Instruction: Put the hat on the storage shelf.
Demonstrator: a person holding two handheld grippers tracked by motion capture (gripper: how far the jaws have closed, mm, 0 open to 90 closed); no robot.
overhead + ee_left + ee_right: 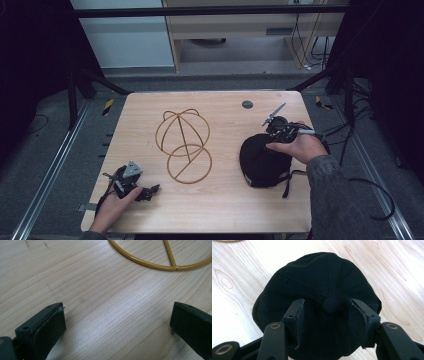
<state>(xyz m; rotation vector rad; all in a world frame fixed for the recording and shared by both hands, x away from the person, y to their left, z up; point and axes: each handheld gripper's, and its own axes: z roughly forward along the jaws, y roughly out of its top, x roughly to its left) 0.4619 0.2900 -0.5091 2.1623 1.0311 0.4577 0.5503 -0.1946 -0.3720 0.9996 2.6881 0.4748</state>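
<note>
1. One pale wooden table point(220, 200) is carrying everything we are working with. Its grain is running in fine straight lines, and the matt surface is giving our grippers a flat place to rest and press against.
2. We are seeing a golden wire hat stand point(183, 142) lying at the table's middle, well apart from the cap. It is thin, glossy rod bent into hoops and arcs, and we judge it is waiting as a form for the cap.
3. We are finding the black baseball cap point(319, 285) on the table's right side, crown up. It is soft, stitched cloth in panels, meeting at a small covered button point(330, 305).
4. We are lowering the right gripper point(325, 315) over the crown, jaws apart on either side of the button and closed on nothing; likely we are lining up to pinch the cloth there.
5. We are resting the left gripper point(117, 325) near the front left edge, jaws wide apart above bare wood, just short of the stand's base ring.
</note>
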